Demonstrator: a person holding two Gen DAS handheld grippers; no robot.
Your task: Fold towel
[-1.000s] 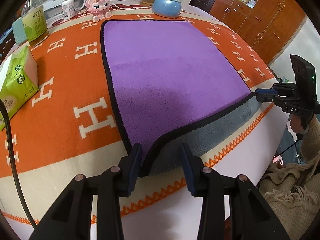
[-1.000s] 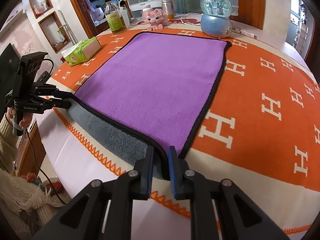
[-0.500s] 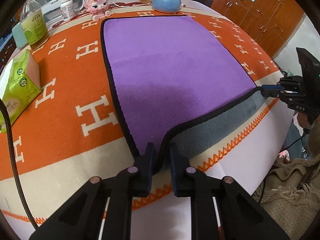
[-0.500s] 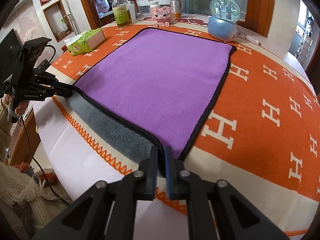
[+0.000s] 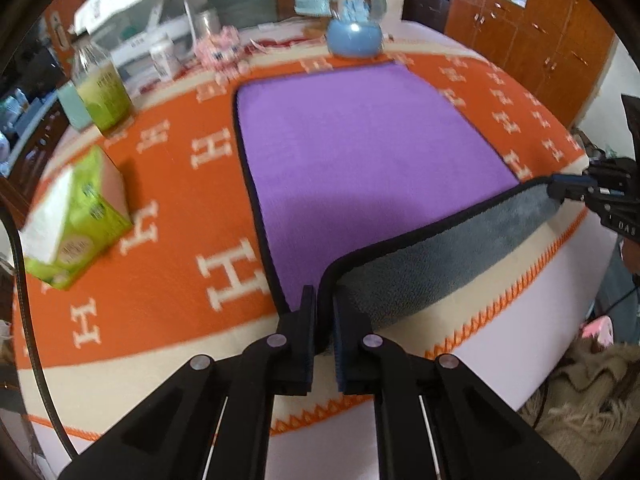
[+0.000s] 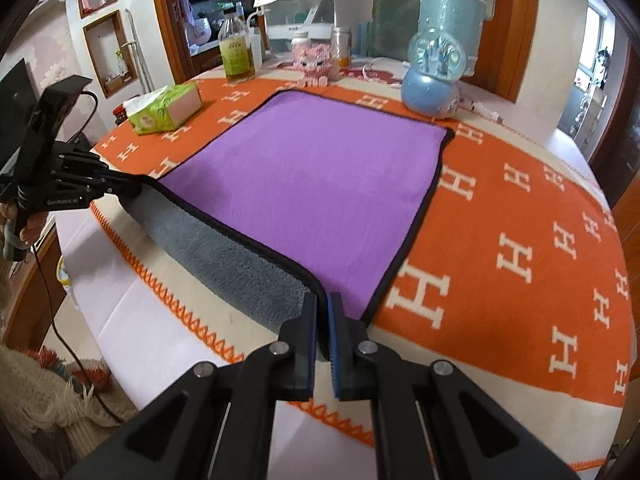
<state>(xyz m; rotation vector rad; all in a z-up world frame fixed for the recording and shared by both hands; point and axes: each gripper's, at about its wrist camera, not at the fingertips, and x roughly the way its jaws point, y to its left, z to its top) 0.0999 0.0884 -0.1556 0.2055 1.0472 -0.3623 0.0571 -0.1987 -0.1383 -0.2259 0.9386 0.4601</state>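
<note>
Purple on top and grey beneath, the towel (image 5: 372,152) stretches ahead of both tongs across the orange-clothed counter (image 6: 520,240). The left tongs (image 5: 324,320) pinch one near corner, the right tongs (image 6: 322,316) the other, the near edge raised between them.

left gripper (image 5: 324,332) black, blue pads | silver screws | black cable (image 5: 28,300)

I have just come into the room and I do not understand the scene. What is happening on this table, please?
A person is folding a purple towel with a grey underside and black trim, which lies on an orange blanket patterned with white H letters. The left gripper is shut on the towel's near left corner, and the right gripper is shut on the near right corner. The near edge is lifted, so the grey underside shows; the far part lies flat. The fold is only begun.
</note>
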